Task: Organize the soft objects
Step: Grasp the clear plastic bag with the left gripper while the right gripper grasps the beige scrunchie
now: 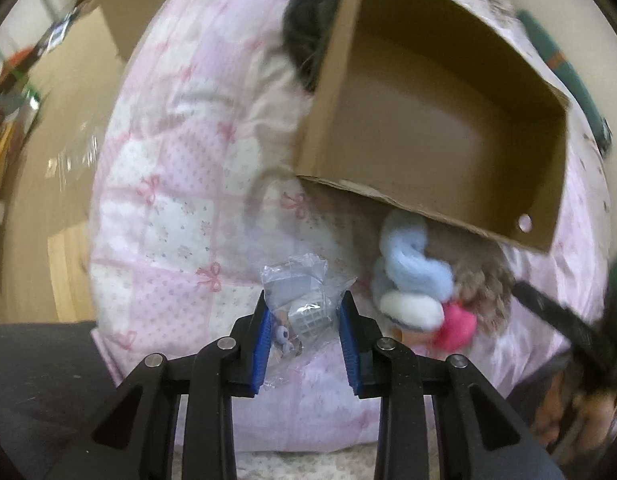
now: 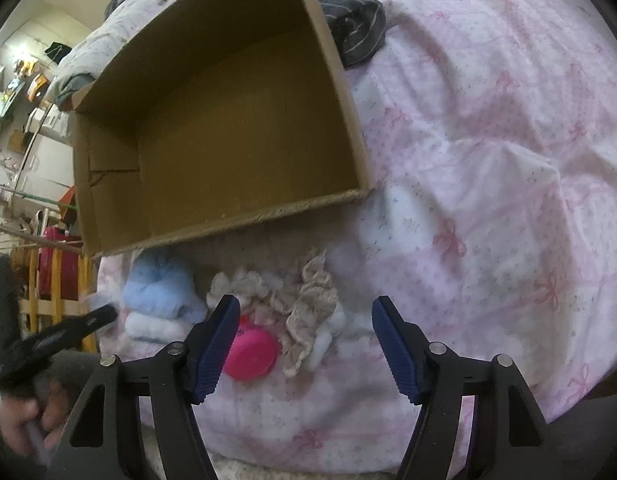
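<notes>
An open empty cardboard box (image 1: 436,120) (image 2: 228,120) lies on a pink quilted bedspread (image 1: 180,184) (image 2: 488,160). In front of it is a pile of soft things: a light blue fluffy piece (image 1: 412,264) (image 2: 160,288), a white one (image 1: 412,308) (image 2: 156,326), a pink round plush (image 1: 456,328) (image 2: 250,354) and a beige lace frill (image 1: 484,292) (image 2: 304,312). My left gripper (image 1: 304,304) is shut on a clear plastic bag of small items (image 1: 300,300). My right gripper (image 2: 306,312) is open, just above the pink plush and the lace.
A dark striped cloth (image 2: 352,20) (image 1: 308,32) lies behind the box. A folded grey-white quilt (image 2: 120,20) sits at the far end. Shelves and clutter (image 2: 24,92) stand beyond the bed. A wooden floor (image 1: 56,128) shows beside it.
</notes>
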`<state>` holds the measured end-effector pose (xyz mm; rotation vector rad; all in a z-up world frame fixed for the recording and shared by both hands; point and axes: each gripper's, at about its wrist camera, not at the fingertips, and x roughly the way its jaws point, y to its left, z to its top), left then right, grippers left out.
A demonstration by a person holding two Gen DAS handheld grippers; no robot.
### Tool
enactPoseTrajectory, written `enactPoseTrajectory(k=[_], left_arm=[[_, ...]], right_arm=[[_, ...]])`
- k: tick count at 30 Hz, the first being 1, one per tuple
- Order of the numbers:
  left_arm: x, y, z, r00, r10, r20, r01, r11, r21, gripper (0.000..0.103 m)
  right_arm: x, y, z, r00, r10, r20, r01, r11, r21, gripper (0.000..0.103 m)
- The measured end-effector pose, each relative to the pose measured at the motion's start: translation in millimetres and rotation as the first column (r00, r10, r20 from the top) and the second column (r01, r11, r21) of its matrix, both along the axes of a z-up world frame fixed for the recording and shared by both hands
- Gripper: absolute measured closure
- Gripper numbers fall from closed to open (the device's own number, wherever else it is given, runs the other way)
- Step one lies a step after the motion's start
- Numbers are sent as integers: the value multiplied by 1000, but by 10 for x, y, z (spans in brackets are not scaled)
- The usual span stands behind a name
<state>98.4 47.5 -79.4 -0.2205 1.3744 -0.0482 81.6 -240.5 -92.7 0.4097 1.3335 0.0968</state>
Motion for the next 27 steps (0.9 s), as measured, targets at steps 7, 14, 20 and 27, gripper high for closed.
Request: enactPoseTrajectory(k=[7,14,20,27], left_arm=[[-40,25,-109,1000,11,-1,-11,1000,-19,75],[5,-120,-128,1000,-9,11,9,1000,-5,75],[-37,-76,-71,1000,1,29,-1,1000,-3,75],[-74,-99,-2,999,2,43,-3,1000,25,75]], right_arm=[[126,15,-286,996,-12,-94,12,1000,3,50],[95,166,-215,999,38,-35,-40,998,-52,94],[-135,109,162,995,5,101,-13,997,74,94],[-404,262,492,972,63,227,-102,981,166,94]])
